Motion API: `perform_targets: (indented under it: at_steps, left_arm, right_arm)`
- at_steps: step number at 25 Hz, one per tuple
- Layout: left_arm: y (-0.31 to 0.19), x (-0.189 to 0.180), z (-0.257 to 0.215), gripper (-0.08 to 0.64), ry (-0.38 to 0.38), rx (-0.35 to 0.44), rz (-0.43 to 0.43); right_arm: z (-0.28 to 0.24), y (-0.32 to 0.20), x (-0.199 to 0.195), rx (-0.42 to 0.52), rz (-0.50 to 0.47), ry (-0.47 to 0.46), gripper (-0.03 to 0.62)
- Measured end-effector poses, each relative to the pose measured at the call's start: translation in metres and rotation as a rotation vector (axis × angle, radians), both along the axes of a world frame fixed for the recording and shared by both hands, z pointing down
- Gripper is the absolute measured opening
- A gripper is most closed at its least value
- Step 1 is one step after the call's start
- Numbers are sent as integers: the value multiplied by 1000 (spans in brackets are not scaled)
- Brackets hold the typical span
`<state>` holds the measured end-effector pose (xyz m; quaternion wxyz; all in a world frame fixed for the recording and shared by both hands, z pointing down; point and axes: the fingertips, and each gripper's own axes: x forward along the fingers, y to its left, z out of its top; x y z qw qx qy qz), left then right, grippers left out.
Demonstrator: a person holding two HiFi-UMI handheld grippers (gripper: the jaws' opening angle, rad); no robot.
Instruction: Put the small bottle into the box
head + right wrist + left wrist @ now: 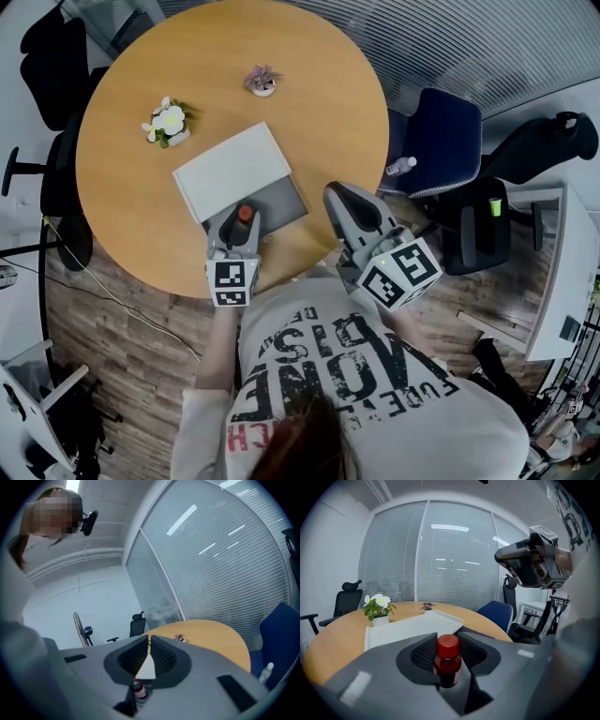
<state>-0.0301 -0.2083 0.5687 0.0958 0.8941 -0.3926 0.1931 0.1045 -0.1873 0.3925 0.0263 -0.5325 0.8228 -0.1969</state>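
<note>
Now small bottle [447, 665] upright inside left claw [449, 640], jaws half-closed, clamping its body.

Room: small glass-walled office.
- Round table with light wood top [319, 103] stands in the middle of the floor.
- Floor of grey-brown wood-look planks [131, 347]; a thin dark cable [103, 292] trails across it beside the table.
- Black mesh office chair with headrest [347, 603] at the table's left edge.
- Blue upholstered chair [442, 131] just beside the table's right edge; black high-back swivel chair [548, 145] beyond it.
- White rectangular desk [553, 281] along the right side.
- Far wall: floor-to-ceiling glass panels with closed grey venetian blinds [454, 573]; bright ceiling light strips [450, 527] reflect in the glass.
- Plain white wall [103, 602] on the other side, with what looks like a black pedestal fan [80, 631] against it.
</note>
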Motion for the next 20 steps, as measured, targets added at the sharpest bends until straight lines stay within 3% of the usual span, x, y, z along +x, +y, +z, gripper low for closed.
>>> perform_targets:
  at_steps: [12,20]
  left_arm:
    - [18,-1,10,144,-100,-13,18]
    - [22,-2,18,144,-106,-34,-4]
  right_arm:
    - [2,-3,-9,3,-40,-16,23]
    - [0,-6,-25,11,-83,-37,23]
